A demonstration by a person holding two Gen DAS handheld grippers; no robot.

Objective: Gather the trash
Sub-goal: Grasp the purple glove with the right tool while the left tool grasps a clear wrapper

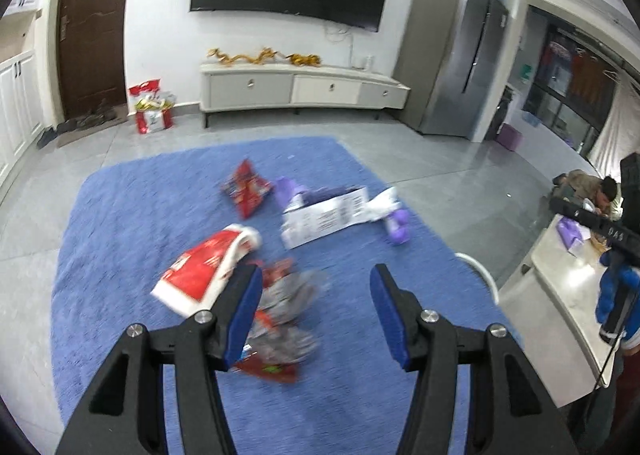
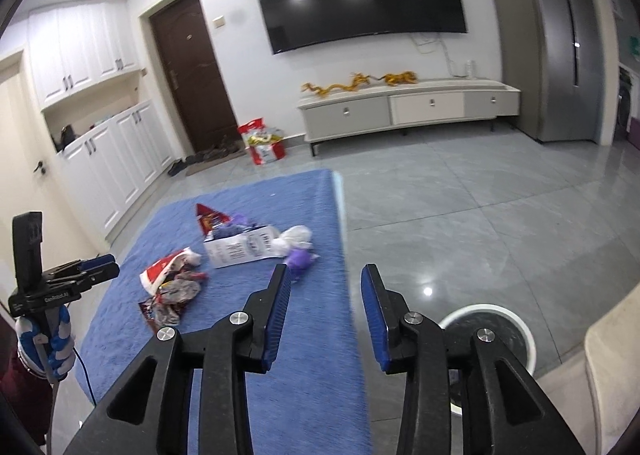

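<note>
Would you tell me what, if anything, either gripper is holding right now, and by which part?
Nothing is held: the left gripper and right gripper both stand open and empty above the rug.

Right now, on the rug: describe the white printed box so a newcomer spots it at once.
Start at the blue rug on the grey tile floor, in front of the wall TV. The litter sits in a loose scatter on it; the white box lies open on the far side of that scatter, black print on its side. Its neighbours are crumpled red and silver wrappers and purple bits; it alone is rigid and rectangular.
</note>
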